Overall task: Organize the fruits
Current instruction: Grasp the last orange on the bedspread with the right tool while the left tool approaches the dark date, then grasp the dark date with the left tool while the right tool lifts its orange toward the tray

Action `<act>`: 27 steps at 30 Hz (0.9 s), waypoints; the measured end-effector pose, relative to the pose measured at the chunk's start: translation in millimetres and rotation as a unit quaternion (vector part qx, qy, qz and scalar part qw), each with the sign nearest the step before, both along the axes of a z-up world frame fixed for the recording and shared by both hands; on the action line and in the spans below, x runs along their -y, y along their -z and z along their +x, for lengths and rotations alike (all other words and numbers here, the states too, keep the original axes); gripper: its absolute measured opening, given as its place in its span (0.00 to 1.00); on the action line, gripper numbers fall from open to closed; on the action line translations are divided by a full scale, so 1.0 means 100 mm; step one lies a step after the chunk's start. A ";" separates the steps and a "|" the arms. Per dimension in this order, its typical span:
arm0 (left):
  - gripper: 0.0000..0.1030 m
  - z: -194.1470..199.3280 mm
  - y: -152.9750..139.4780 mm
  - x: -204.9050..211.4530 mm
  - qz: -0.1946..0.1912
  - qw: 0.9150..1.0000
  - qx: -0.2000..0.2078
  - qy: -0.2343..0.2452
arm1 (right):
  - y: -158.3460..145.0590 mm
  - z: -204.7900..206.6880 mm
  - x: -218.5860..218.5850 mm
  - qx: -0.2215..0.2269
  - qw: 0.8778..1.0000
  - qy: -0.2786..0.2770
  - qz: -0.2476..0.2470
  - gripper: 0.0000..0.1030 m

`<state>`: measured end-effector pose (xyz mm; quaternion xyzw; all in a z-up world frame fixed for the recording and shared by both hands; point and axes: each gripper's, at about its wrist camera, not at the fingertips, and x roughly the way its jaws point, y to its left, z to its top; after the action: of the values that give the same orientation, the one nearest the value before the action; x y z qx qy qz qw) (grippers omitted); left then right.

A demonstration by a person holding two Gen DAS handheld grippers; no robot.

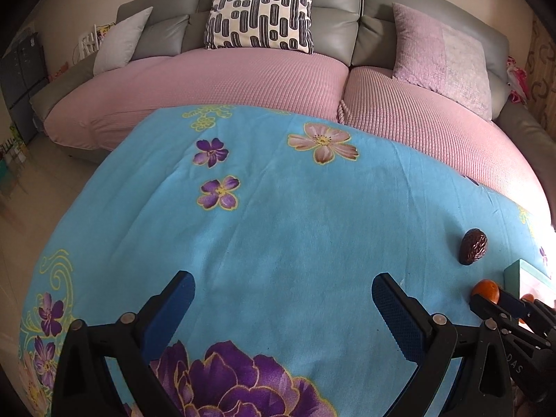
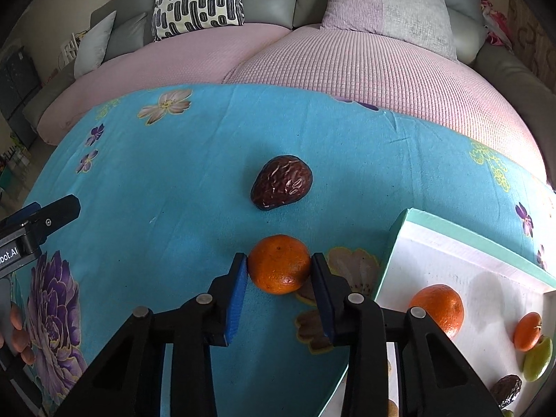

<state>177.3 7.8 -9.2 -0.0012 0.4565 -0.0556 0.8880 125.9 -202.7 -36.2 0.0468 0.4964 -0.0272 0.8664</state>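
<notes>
- The right gripper (image 2: 279,271) is shown closed to the width of an orange (image 2: 279,264); both blue pads (image 2: 238,299) are pressed against the fruit's sides.
- The orange is seen low over the blue floral cloth (image 2: 173,173); whether it rests on the cloth or is lifted clear cannot be told.
- A dark brown wrinkled fruit (image 2: 282,182) is seen lying on the cloth just beyond the gripped orange, apart from it.
- A white tray with a pale green rim (image 2: 465,231) is placed to the right of the gripper, its near corner close to the right finger.
- Inside the tray, a second orange (image 2: 438,309) is seen, with a smaller orange fruit (image 2: 527,330) touching a green fruit (image 2: 538,358), and a dark wrinkled fruit (image 2: 506,389) near the lower edge.
- The left gripper (image 1: 283,299) is held wide open above the cloth (image 1: 278,208); nothing is held between its blue pads (image 1: 173,309).
- In the left wrist view, the brown wrinkled fruit (image 1: 473,246) is seen on the cloth at far right, and the gripped orange (image 1: 485,291) is partly hidden behind the right gripper (image 1: 500,300) at the frame edge.
- The tray rim (image 1: 521,271) is visible just beyond that orange.
- A grey sofa (image 1: 347,17) with pink seat covers (image 1: 226,80) is seen behind the cloth-covered surface, bearing a black-and-white patterned cushion (image 1: 262,14) and a lilac cushion (image 1: 441,55).
</notes>
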 end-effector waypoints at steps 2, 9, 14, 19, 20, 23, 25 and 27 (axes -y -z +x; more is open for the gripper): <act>1.00 -0.01 0.00 0.01 0.001 1.000 0.001 0.001 | -0.02 -0.03 -0.01 0.002 1.000 -0.003 -0.002 0.37; 1.00 -0.03 -0.02 0.04 -0.004 1.000 0.002 0.007 | -0.20 -0.30 0.01 0.029 0.999 0.007 0.014 0.37; 1.00 -0.05 -0.05 0.17 -0.023 0.999 -0.002 0.026 | -0.44 -0.61 0.16 0.065 0.997 0.032 0.021 0.37; 0.98 -0.05 -0.04 0.47 -0.074 0.994 -0.023 0.075 | -0.62 -0.90 0.43 0.085 0.993 0.082 0.010 0.37; 0.97 -0.03 -0.02 0.55 -0.086 0.992 -0.032 0.085 | -0.64 -0.95 0.48 0.087 0.992 0.092 0.007 0.37; 0.89 0.04 0.03 0.79 -0.113 0.986 -0.059 0.109 | -0.67 -1.10 0.63 0.089 0.989 0.114 0.011 0.37; 0.83 0.10 0.06 0.94 -0.126 0.981 -0.076 0.124 | -0.66 -1.19 0.69 0.087 0.988 0.123 0.013 0.37; 0.81 0.15 0.07 1.07 -0.137 0.977 -0.084 0.138 | -0.64 -1.28 0.74 0.085 0.988 0.131 0.015 0.37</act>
<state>192.4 -99.1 -16.7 -0.0645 0.5131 -0.2392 0.8218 -1.8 -277.1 27.9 0.1267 0.4109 -0.1292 0.8936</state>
